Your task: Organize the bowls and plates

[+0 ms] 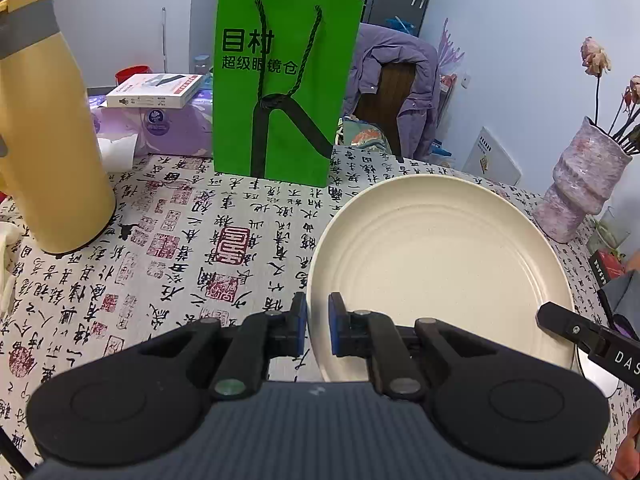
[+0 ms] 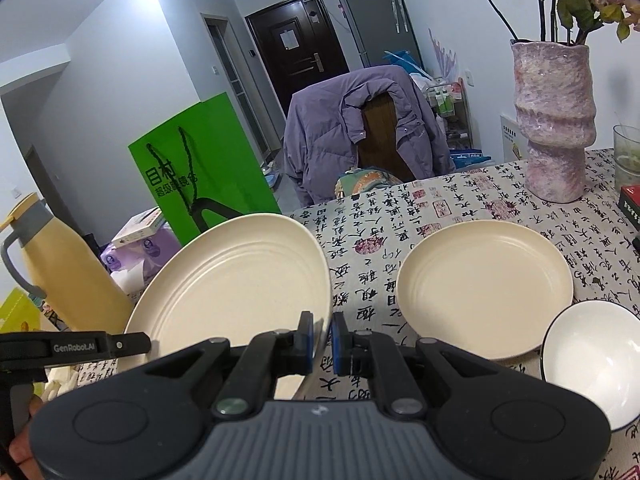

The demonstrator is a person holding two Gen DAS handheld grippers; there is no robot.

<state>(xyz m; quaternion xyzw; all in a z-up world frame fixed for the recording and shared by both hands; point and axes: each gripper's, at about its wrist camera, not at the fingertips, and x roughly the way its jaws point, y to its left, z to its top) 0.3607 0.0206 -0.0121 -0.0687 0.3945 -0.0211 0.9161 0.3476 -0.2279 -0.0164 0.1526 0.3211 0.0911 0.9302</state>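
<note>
Calligraphy-printed cloth covers the table [image 1: 224, 216], with a green paper bag [image 1: 280, 88] standing at its far edge and a yellow thermos jug [image 1: 44, 120] upright at the left. Both tools grip one cream plate [image 1: 440, 264], which hangs clear of the cloth and tilts in the right wrist view: the left gripper [image 1: 317, 326] is clenched on its left rim, the right gripper [image 2: 322, 338] clenched on its right rim, blue pads pressing either side of the edge. That plate carries nothing. A second cream plate [image 2: 484, 284] lies flat on the cloth to the right, also bare. Just beside it, at the near right, a white bowl [image 2: 592, 360] with a dark rim sits with nothing visible inside. A mottled pink vase [image 2: 554, 120] further back holds faded roses on dark stems. Next to the vase a clear glass [image 2: 626, 152] stands; its contents are too unclear to tell
</note>
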